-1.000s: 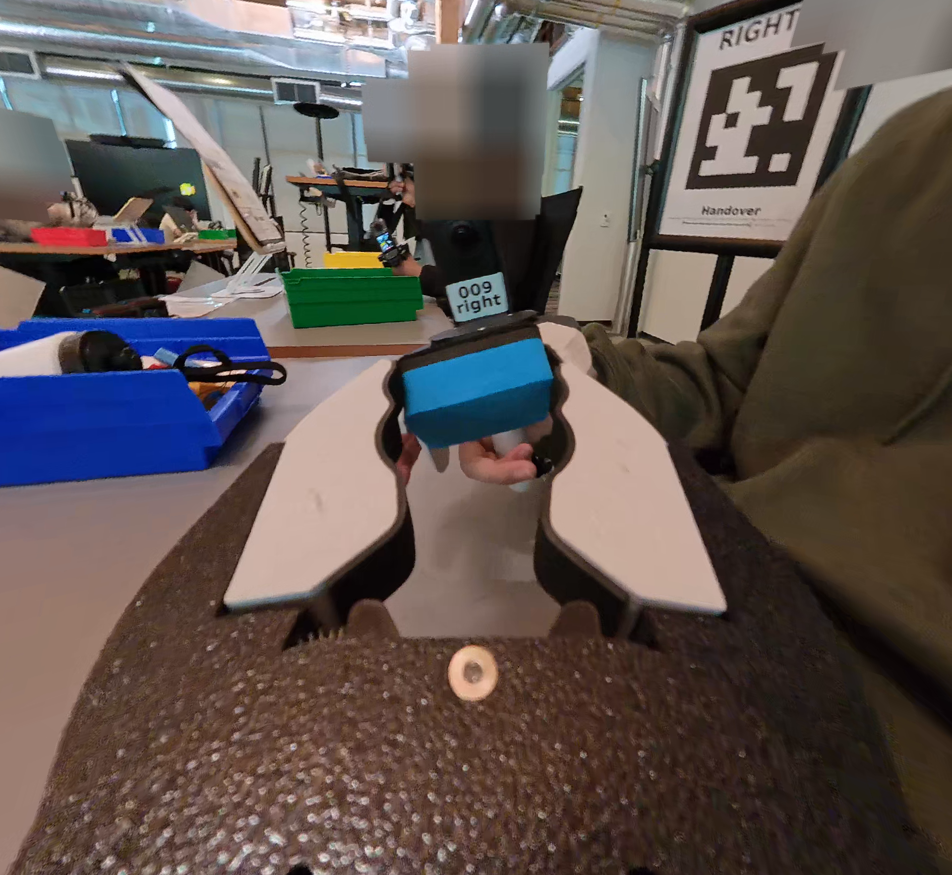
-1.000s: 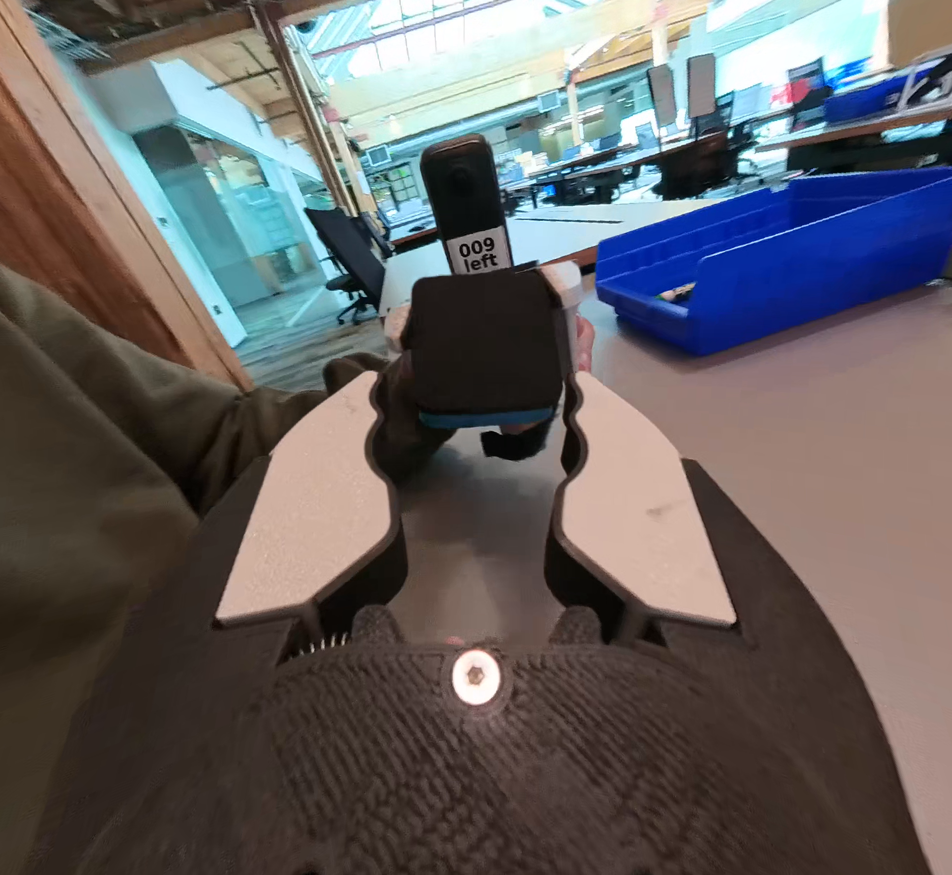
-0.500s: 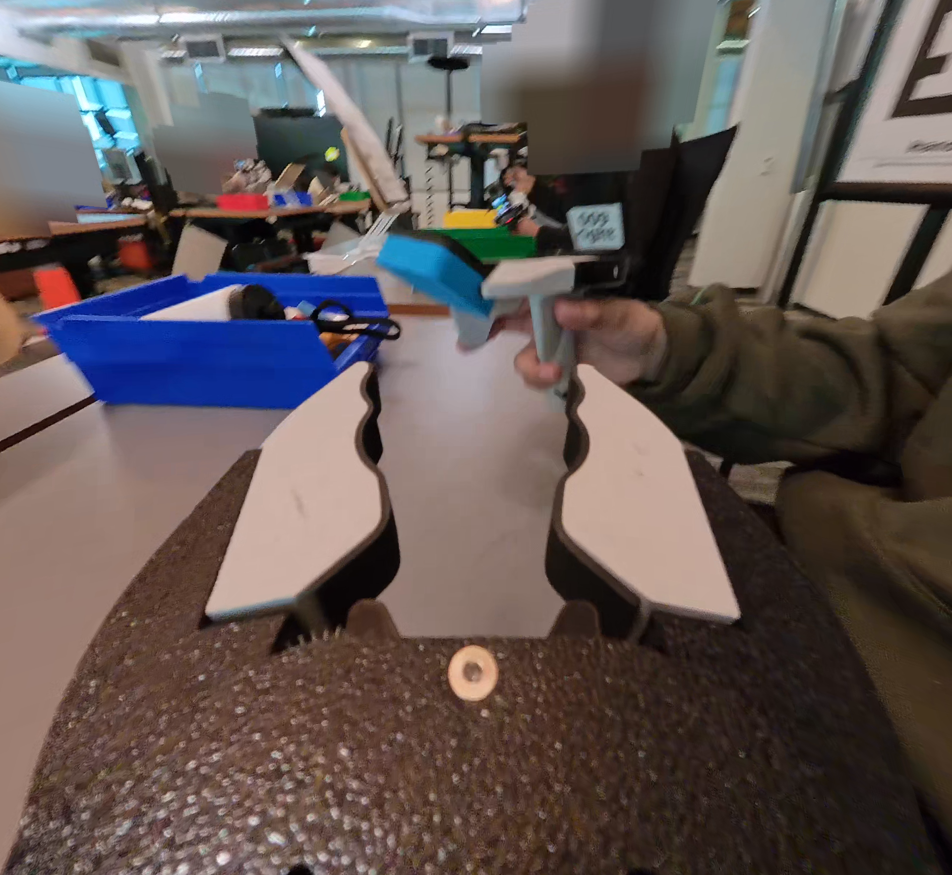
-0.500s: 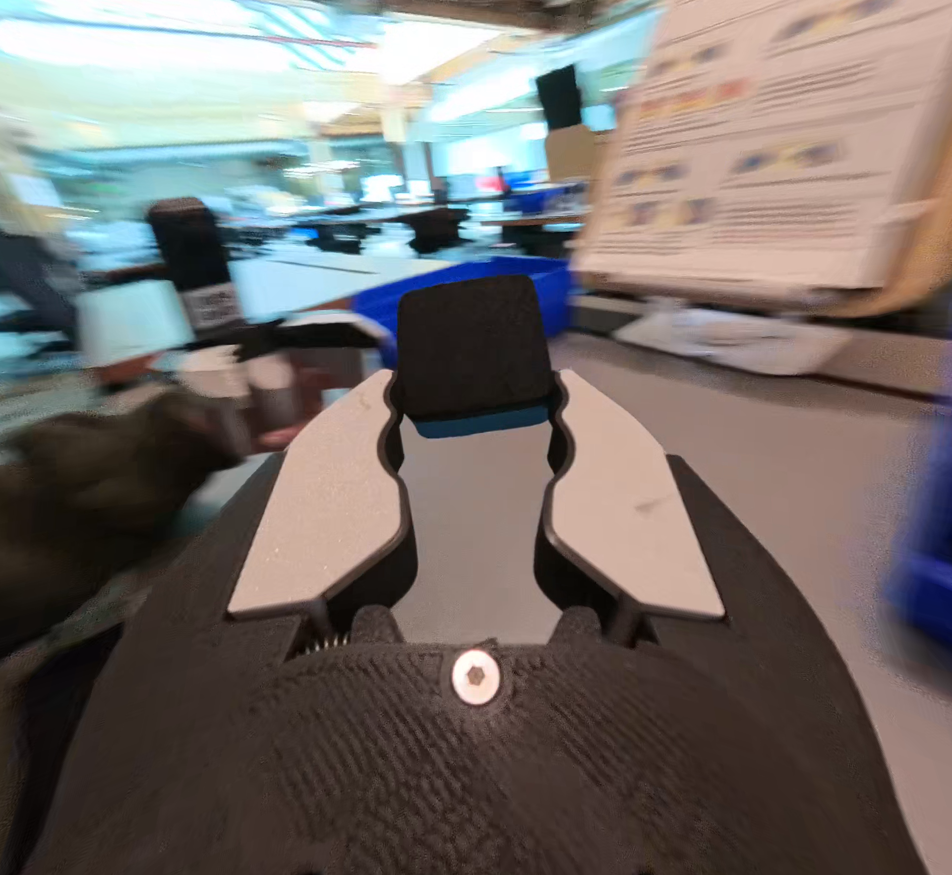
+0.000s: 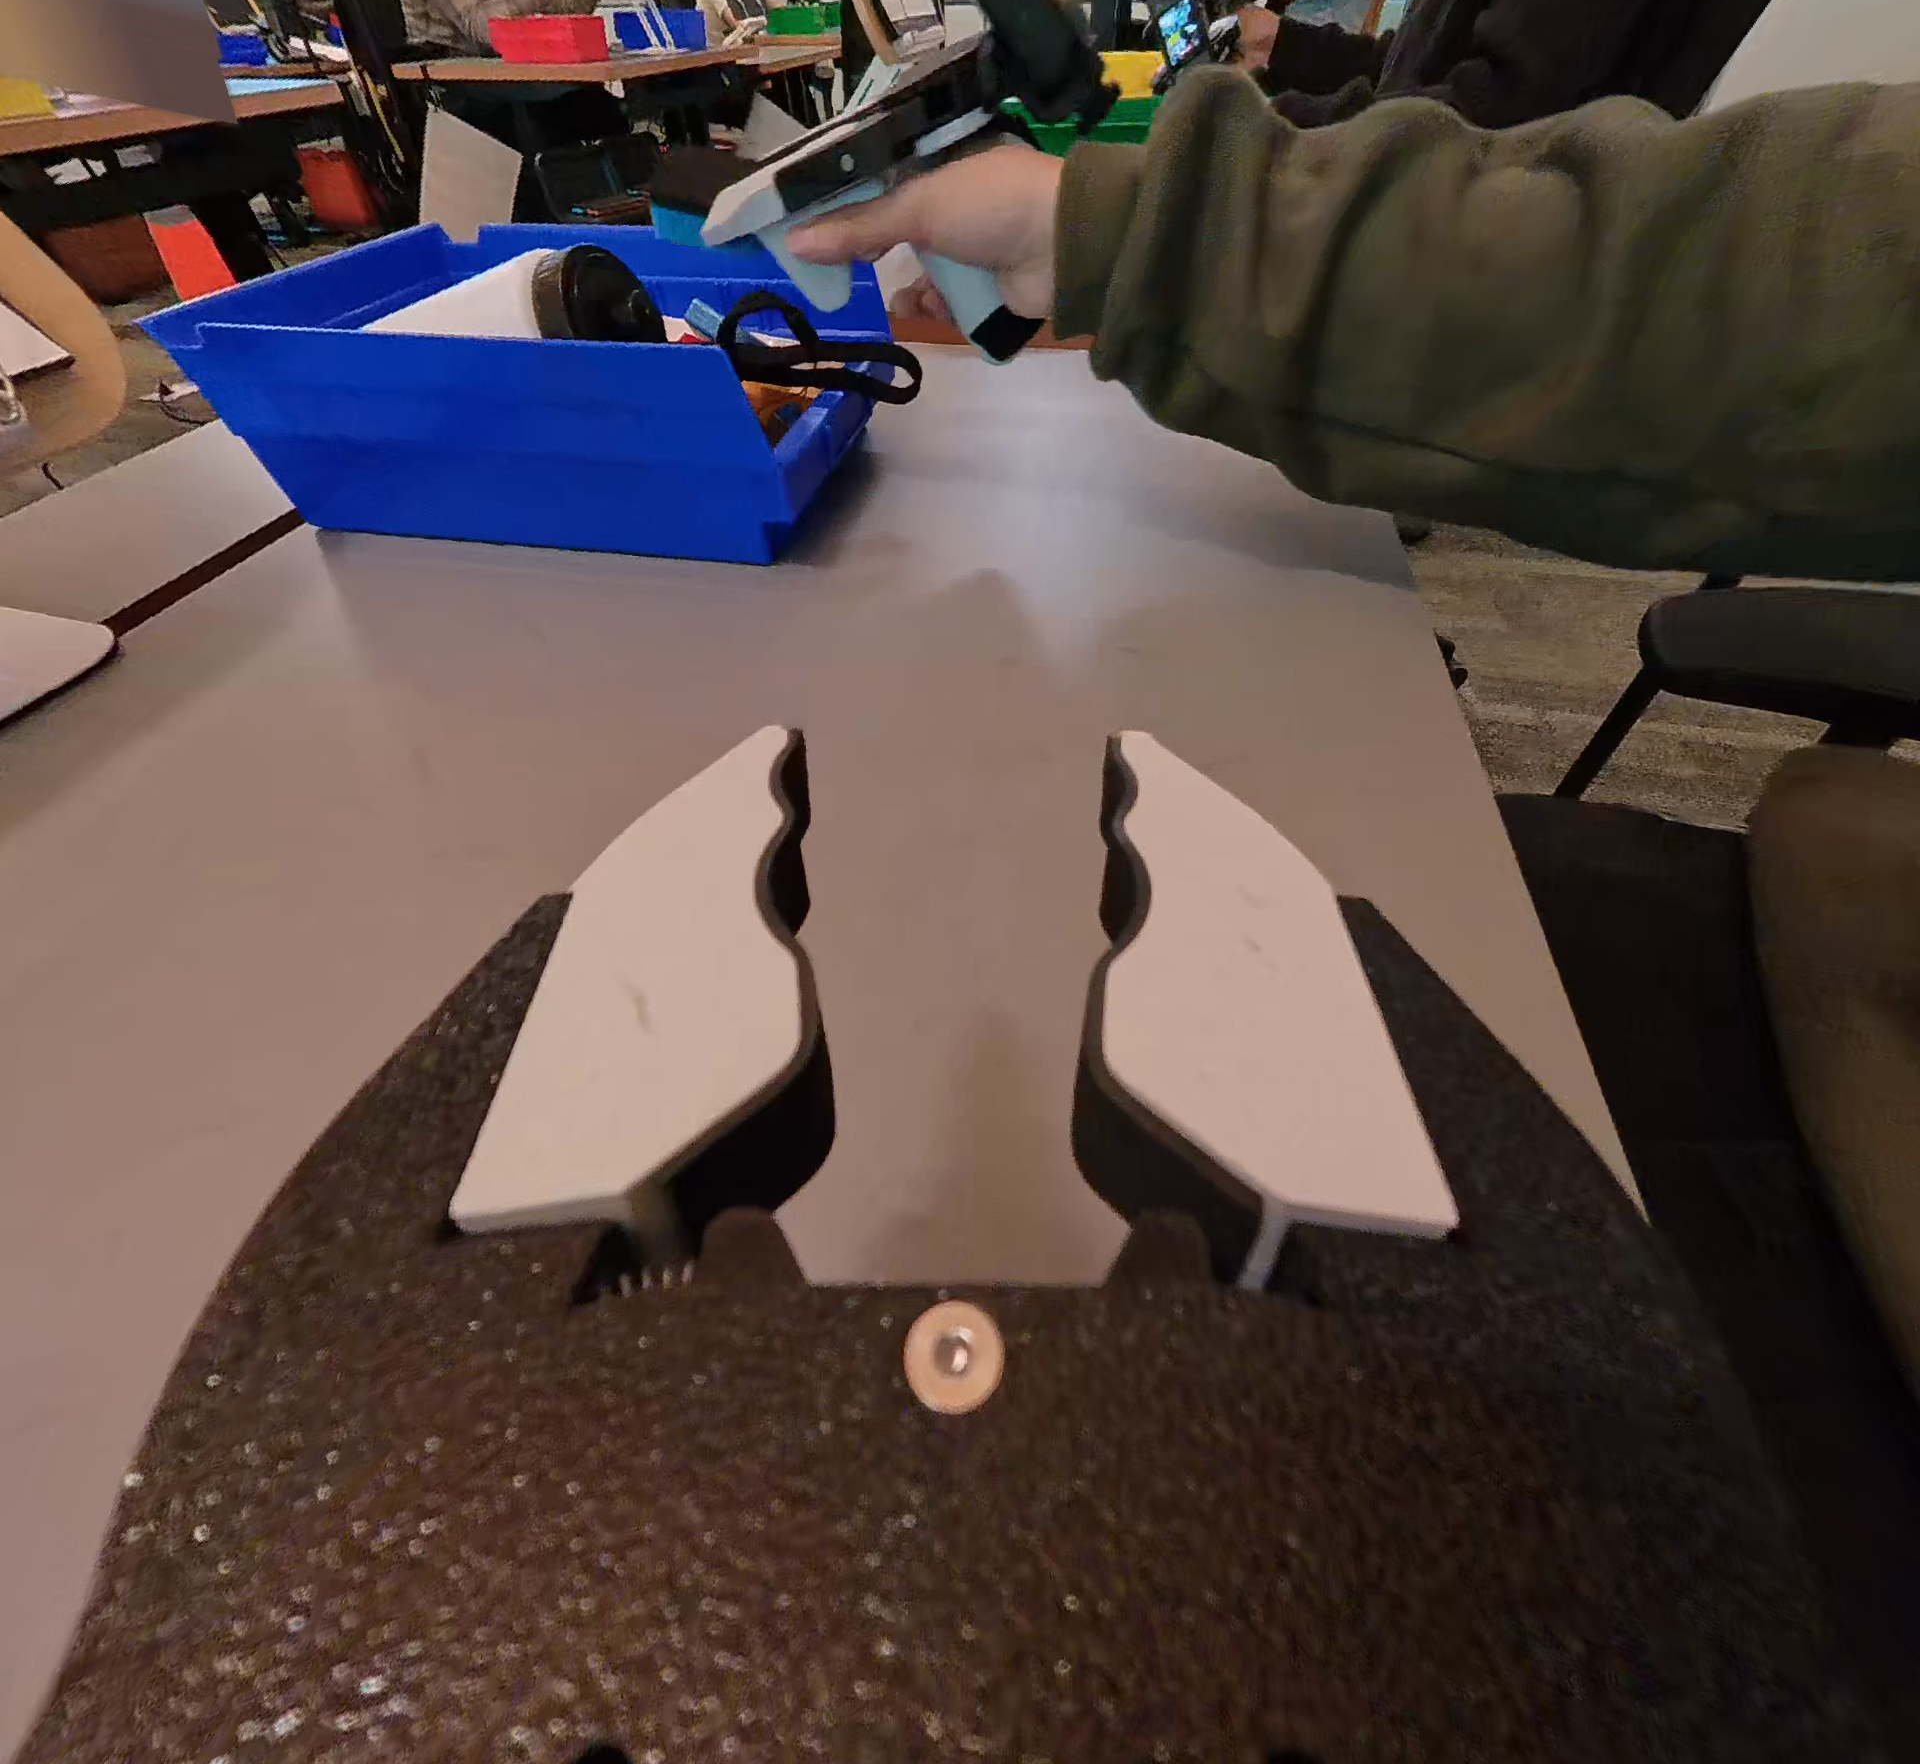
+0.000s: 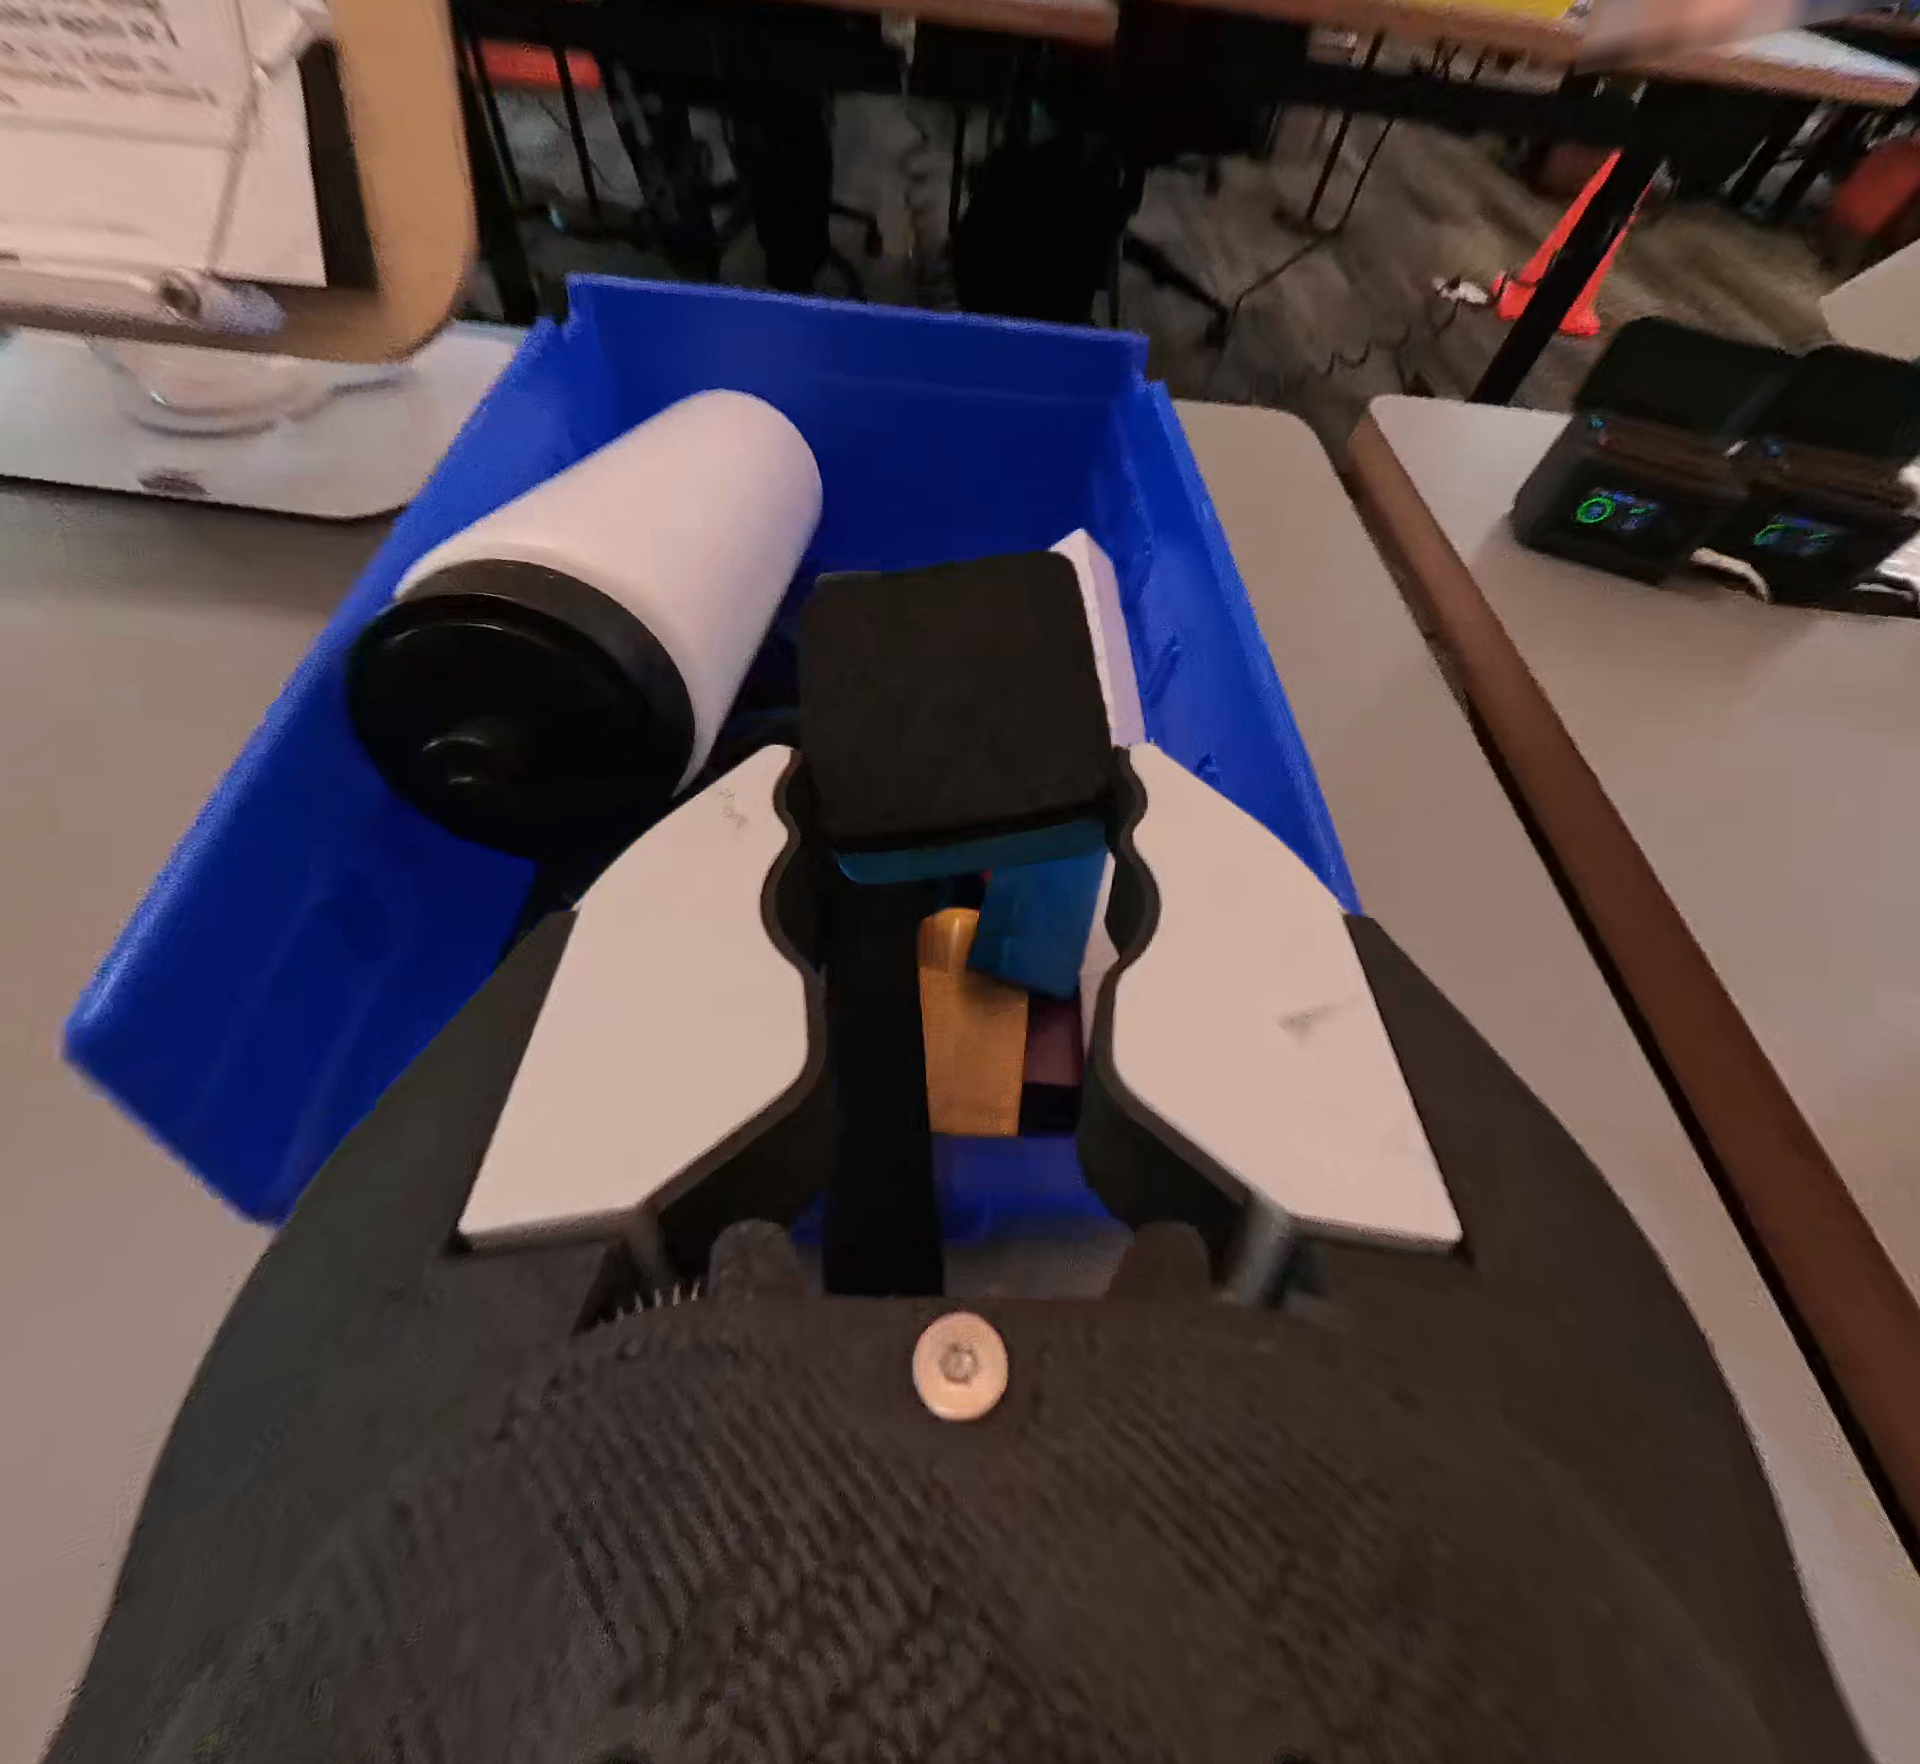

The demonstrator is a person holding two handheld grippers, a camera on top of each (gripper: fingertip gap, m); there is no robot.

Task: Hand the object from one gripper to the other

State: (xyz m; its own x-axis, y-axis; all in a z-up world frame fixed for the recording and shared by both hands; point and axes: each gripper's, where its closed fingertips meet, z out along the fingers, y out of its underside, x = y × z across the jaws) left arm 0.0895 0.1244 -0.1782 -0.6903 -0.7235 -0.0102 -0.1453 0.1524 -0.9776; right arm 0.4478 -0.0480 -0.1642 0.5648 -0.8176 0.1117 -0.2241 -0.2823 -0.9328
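Sponge [image 6: 951, 706] flat, pointing forward.

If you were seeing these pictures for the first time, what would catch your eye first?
The right gripper holds a black-and-blue sponge above the blue bin. A white roll with a black end lies inside it. The left gripper hangs empty over the grey table, jaws apart.

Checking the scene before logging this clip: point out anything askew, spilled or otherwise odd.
Nothing is spilled or damaged. Only the black scissors look out of place: their handles hang over the front edge of the blue bin. The white cylinder lies on its side inside. The right tool holds the blue-and-black sponge squarely above the bin.
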